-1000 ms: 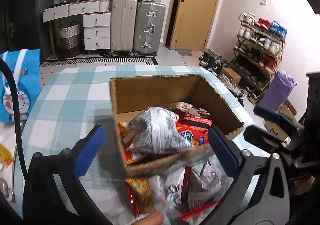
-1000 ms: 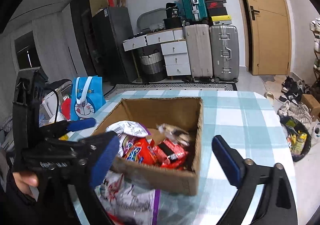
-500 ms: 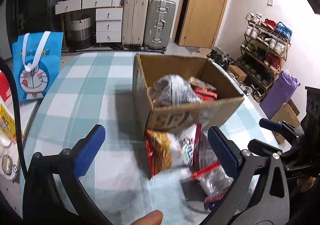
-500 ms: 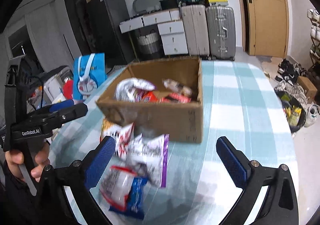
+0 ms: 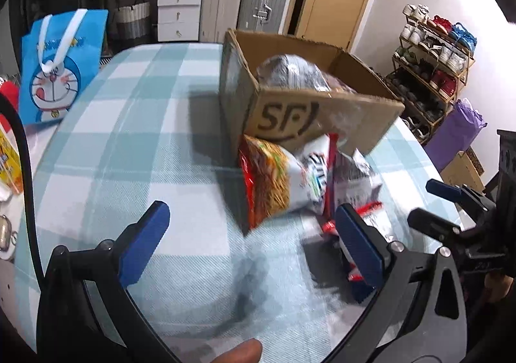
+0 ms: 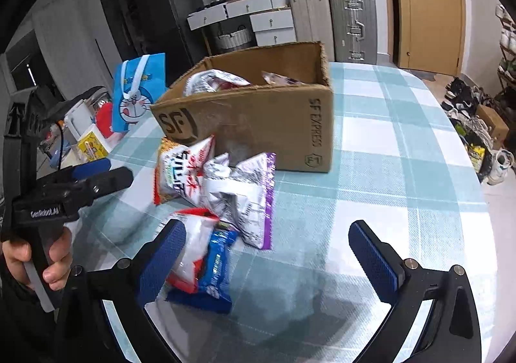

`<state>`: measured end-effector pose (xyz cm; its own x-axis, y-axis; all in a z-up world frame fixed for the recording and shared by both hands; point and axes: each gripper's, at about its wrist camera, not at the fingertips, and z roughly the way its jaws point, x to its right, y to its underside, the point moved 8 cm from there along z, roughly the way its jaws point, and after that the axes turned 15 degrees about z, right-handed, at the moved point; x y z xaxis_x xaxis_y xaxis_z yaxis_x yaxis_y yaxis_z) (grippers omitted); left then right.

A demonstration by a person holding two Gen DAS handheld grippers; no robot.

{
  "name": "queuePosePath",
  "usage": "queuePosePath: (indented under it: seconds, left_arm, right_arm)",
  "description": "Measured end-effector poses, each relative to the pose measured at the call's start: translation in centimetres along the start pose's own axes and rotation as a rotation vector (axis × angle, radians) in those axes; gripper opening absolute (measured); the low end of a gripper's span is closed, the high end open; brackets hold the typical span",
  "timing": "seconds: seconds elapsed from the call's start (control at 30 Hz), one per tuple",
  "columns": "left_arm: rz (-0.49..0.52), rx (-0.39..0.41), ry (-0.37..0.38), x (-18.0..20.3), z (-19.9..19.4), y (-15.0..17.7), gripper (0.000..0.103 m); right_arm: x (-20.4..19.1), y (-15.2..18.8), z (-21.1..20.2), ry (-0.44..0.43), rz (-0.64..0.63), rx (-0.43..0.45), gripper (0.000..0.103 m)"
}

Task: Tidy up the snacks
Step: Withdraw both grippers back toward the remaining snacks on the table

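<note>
Snack packets (image 6: pixel 225 198) lie before the cardboard box (image 6: pixel 267 124); left claw (image 5: pixel 254 243) and right claw (image 6: pixel 267 263) gape wide, empty.

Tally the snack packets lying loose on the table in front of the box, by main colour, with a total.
Orange-and-white packet: 1
White-and-purple packet: 1
Red-and-white packet: 1
Blue packet: 1
Total loose on the tablecloth: 4
More packets sit inside the cardboard box; they cannot be counted.
</note>
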<state>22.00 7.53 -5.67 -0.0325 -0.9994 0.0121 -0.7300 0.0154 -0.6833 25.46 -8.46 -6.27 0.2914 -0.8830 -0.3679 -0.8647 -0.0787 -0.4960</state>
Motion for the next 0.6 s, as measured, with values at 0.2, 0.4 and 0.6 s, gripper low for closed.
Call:
queuePosePath:
  seconds: [0.2,0.4,0.6]
  left_arm:
    - [0.060,-0.024,0.031,2.7,0.7,0.4,0.102]
    - [0.092,-0.035,0.091,5.9,0.9,-0.1,0.102]
    - [0.102,-0.065,0.134,8.3,2.3,0.0,0.102]
  right_arm:
    - [1.8,0.7,-0.2,0.027,0.028,-0.003,0.103]
    - [3.5,1.3,-0.3,0.059,0.046,-0.008,0.103]
    - [5.0,1.1,-0.5,0.073,0.085,0.001,0.103]
